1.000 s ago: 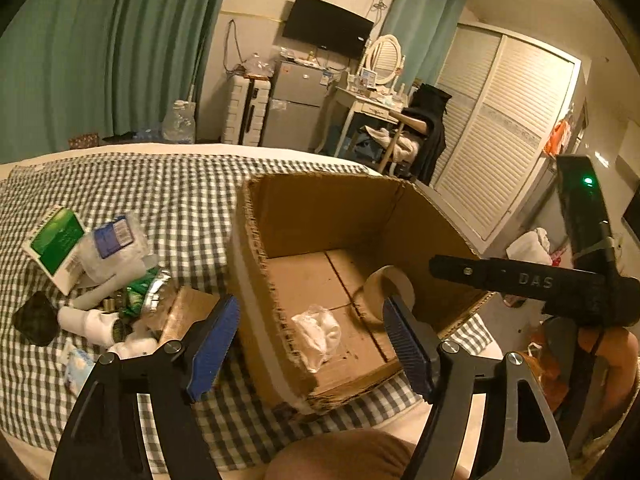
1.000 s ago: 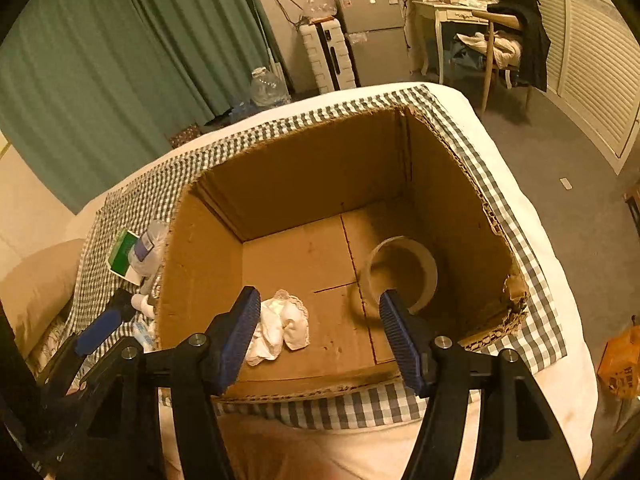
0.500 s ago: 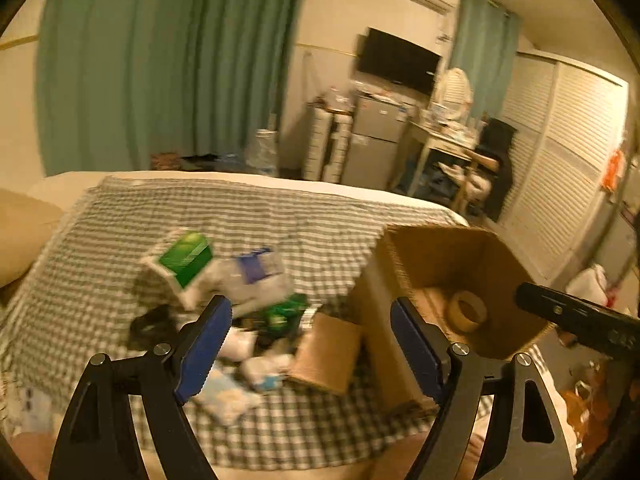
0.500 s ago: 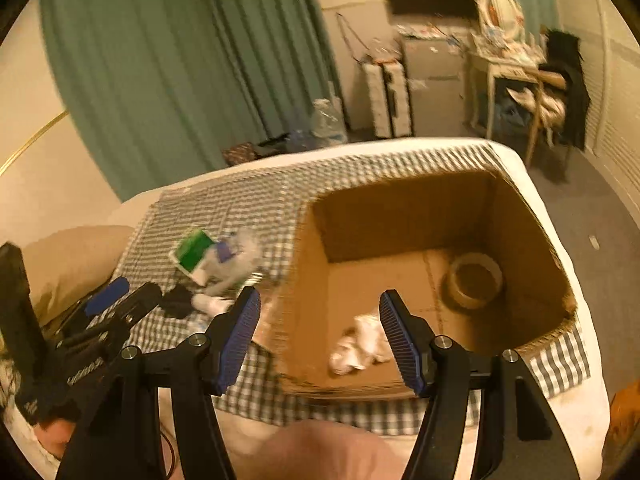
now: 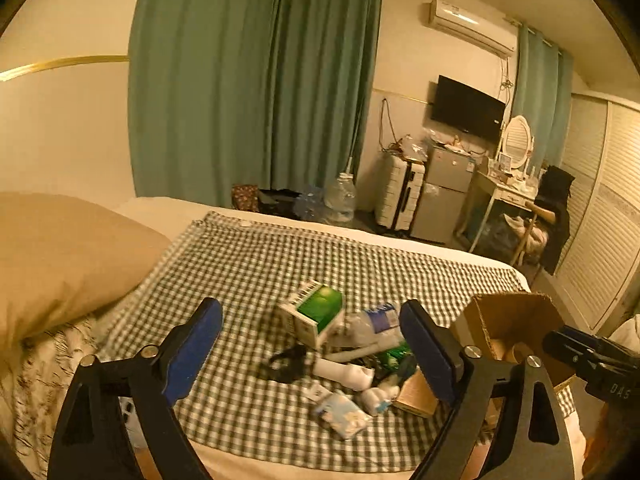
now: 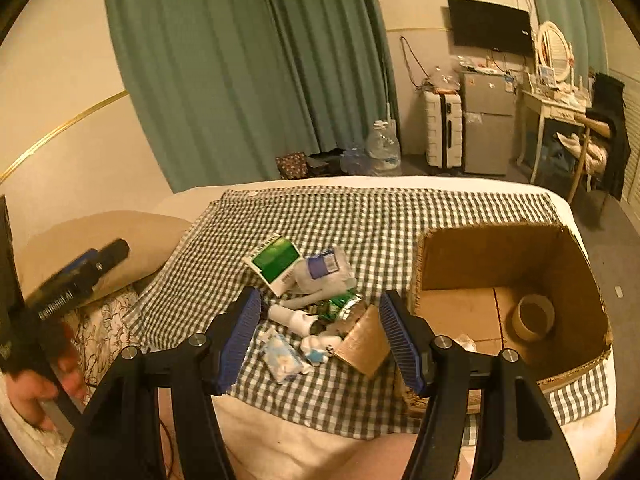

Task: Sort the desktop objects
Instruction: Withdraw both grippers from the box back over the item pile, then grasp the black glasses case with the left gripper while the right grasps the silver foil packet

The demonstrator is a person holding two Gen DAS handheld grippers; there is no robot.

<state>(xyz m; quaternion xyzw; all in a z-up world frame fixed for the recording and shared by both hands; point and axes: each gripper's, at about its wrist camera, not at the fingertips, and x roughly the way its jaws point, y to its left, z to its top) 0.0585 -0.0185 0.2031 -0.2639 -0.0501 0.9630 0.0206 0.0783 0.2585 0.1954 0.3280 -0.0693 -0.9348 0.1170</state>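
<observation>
Vs 1 s ago both cams have swung left: L wrist then looked into the cardboard box [image 5: 516, 332] at close range, now the box sits at far right edge and the pile of clutter [image 5: 348, 356] is centre frame. R wrist then was right over the box interior, now box [image 6: 508, 292] is off to the right and the pile [image 6: 312, 304] lies btw its fingers. Pillow [image 5: 68, 256] has newly come into L view. Box contents unchanged: tape roll [image 6: 534, 316] on box floor, far right corner.

Left gripper [image 5: 312, 348]: jaws wide apart, nothing btw them, held above the checked cloth [image 5: 256, 264]. Right gripper [image 6: 320, 336]: jaws also spread, nothing held, hovering over near edge of pile.

Task items, all on the cloth just left of the box: green/white carton [image 6: 276, 264] at back, plastic bottle w/ blue label [image 6: 326, 270] touching it on the right, white tube [image 6: 292, 318], small white packet [image 6: 282, 360] nearest cam, brown cardboard piece [image 6: 366, 344] leaning beside box wall. Black item [image 5: 286, 362] visible only in L view, left of the tube; in R view it's hidden behind a finger.

R view only: full box interior w/ tape roll, white crumpled bit [image 6: 464, 342] partly behind right finger, plus the person's left hand [image 6: 36, 384] on the other gripper's handle. L view only: AC unit [image 5: 470, 26] on the wall; the box's inside is mostly cut off. Some motion blur in L view.
</observation>
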